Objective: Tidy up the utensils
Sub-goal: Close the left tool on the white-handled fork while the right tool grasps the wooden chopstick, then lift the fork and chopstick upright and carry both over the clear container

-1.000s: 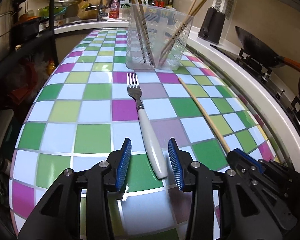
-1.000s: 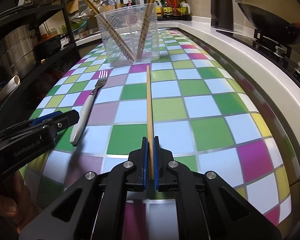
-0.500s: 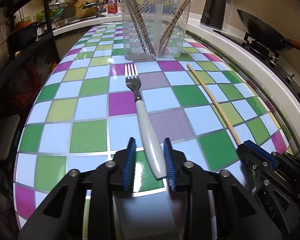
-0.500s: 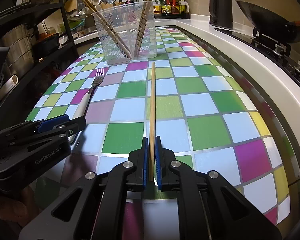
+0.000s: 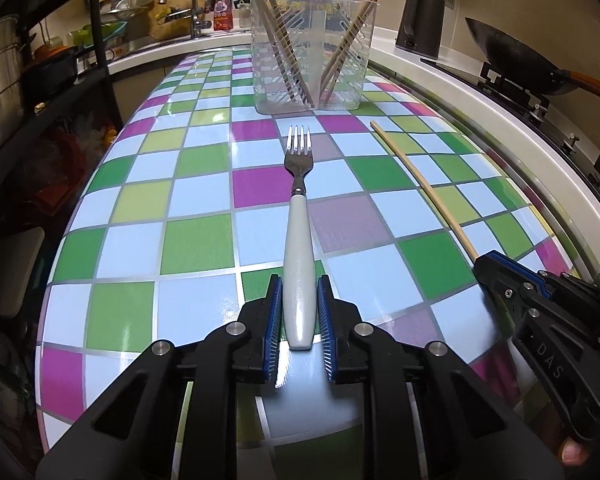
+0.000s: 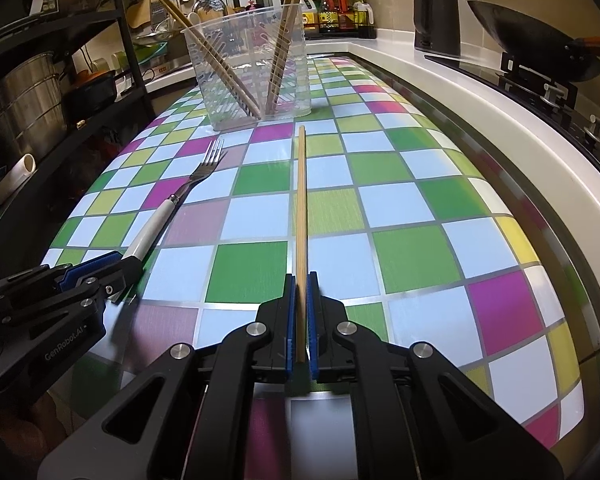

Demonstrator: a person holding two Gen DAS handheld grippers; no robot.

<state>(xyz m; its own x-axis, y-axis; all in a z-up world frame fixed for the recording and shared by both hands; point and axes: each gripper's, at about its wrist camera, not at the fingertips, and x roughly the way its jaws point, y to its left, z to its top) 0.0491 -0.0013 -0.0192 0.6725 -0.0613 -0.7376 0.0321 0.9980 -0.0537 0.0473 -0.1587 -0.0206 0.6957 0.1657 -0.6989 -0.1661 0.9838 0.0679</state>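
Left wrist view: my left gripper (image 5: 299,312) is closing its jaws around the fork (image 5: 298,236), pads pressing its white handle near the end, tines pointing far toward the clear holder (image 5: 312,52) on the checkered worktop (image 5: 200,240). My right gripper (image 6: 300,320) is clamping the near end of a chopstick (image 6: 301,200) lying right of the fork.

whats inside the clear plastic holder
Only wooden chopsticks stand in the clear holder, leaning in two bunches, left and right. A central divider blurs what lies behind it.
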